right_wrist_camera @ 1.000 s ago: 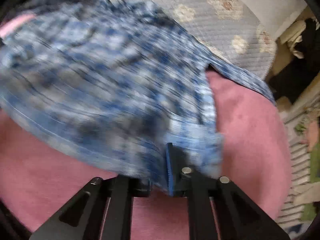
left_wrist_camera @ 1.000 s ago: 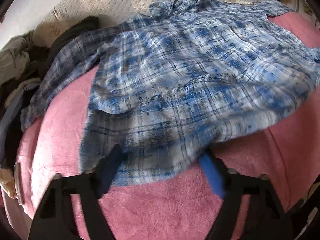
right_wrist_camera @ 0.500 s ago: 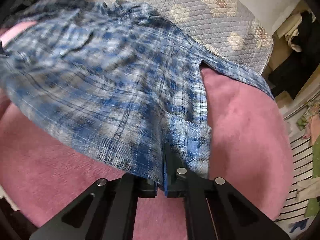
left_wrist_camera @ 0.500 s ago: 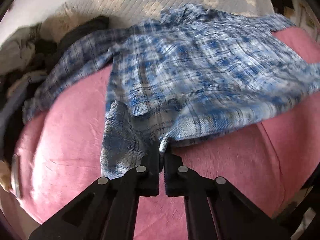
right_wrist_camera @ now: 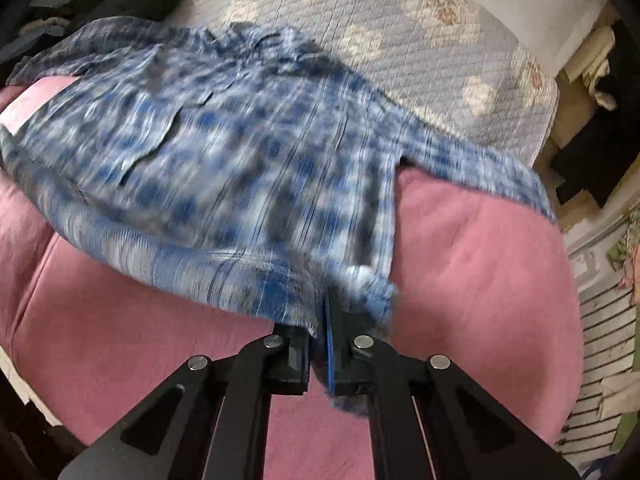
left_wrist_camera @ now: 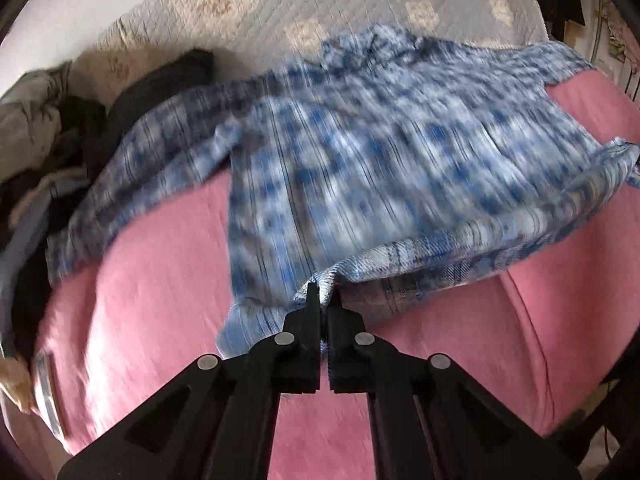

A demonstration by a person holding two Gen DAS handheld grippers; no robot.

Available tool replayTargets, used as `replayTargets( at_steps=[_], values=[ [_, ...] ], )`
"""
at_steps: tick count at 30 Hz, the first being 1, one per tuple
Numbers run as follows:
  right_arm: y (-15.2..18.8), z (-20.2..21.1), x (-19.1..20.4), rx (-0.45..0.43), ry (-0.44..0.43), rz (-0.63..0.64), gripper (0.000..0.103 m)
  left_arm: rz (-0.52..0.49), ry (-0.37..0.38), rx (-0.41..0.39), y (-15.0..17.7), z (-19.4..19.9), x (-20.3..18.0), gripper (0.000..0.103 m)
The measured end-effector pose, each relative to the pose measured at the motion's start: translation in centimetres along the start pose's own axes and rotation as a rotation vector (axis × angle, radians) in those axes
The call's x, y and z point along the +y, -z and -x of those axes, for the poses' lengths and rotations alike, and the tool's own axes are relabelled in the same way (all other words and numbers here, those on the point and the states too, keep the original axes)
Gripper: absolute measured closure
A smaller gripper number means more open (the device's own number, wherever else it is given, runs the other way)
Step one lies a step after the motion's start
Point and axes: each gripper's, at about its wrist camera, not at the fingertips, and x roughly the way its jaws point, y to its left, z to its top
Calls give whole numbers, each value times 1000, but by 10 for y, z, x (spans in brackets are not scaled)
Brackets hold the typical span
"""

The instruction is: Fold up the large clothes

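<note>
A blue and white plaid shirt [left_wrist_camera: 360,168] lies spread over a pink blanket [left_wrist_camera: 152,280], blurred by motion. My left gripper [left_wrist_camera: 323,300] is shut on the shirt's near hem at its left corner, and the hem is lifted off the blanket. In the right wrist view the same plaid shirt [right_wrist_camera: 224,168] stretches away from my right gripper [right_wrist_camera: 320,312], which is shut on the hem's right corner. The collar end lies far off on a quilted cover [right_wrist_camera: 400,40]. One sleeve [left_wrist_camera: 104,208] trails to the left, the other sleeve [right_wrist_camera: 480,172] to the right.
A heap of dark and grey clothes [left_wrist_camera: 52,136] is piled at the bed's left side. The grey quilted cover [left_wrist_camera: 280,8] with floral patches covers the far half. Beyond the pink blanket's right edge [right_wrist_camera: 552,280] stand striped items [right_wrist_camera: 600,340] and clutter.
The left gripper closed on the hem, which it only straddled a second ago. Both grippers have risen with the hem, and the shirt's near edge has lifted off the blanket.
</note>
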Motion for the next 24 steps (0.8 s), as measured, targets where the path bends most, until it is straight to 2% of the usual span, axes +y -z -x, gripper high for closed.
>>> replayTargets(
  at_steps=[5, 11, 15, 19, 22, 24],
  values=[
    [-55, -27, -13, -11, -29, -66, 98, 14, -9, 10, -54, -25, 22, 101],
    [-94, -79, -20, 28, -80, -131, 98, -41, 1, 55, -95, -64, 31, 102],
    [-101, -115, -22, 71, -119, -149, 98, -19, 10, 80, -111, -95, 40, 101],
    [-100, -129, -26, 84, -141, -184, 98, 14, 12, 10, -124, -98, 44, 101],
    [-105, -130, -27, 61, -131, -177, 98, -26, -8, -6, -126, -96, 39, 100],
    [-108, -131, -26, 44, -123, -171, 96, -27, -50, -15, -123, -99, 39, 87]
  ],
)
